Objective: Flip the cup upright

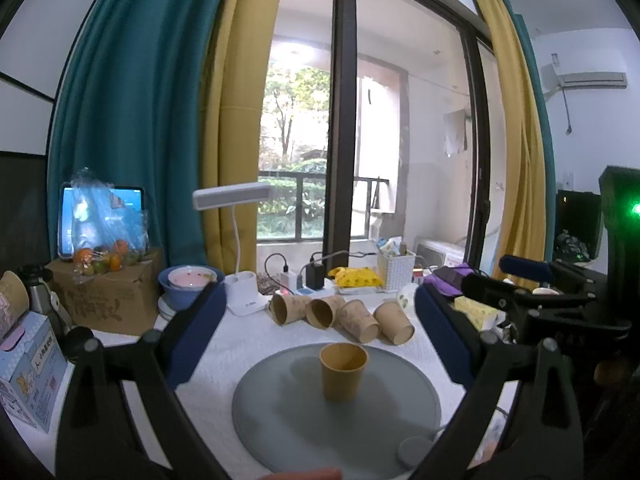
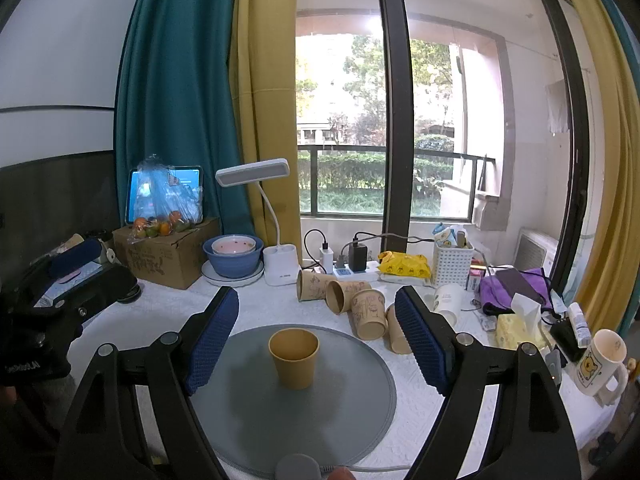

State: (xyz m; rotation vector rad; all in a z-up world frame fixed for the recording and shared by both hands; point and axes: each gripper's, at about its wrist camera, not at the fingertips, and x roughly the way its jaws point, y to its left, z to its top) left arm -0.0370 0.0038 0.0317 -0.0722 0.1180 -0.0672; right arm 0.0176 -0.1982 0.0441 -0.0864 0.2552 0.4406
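On the round grey mat at the middle of the white table, a plain tan paper cup stands with its open mouth up and its long axis vertical, so this cup already looks upright. The right gripper frames it in the right wrist view: both blue-padded fingers are spread wide, holding nothing, and the cup sits ahead of and between them, nearer the left finger than the right, touching neither. The left gripper is likewise spread and empty, with the same cup ahead of it, roughly centred between its fingers. Neither hand seems clearly nearer.

Beyond the mat, four printed paper cups lie on their sides in a row, mouths turned toward the cameras and their long axes roughly level with the table. If another cup is to be flipped, the judgement is that a gripper must reach past the standing cup, and the right fingers sit just beside the rightmost one.
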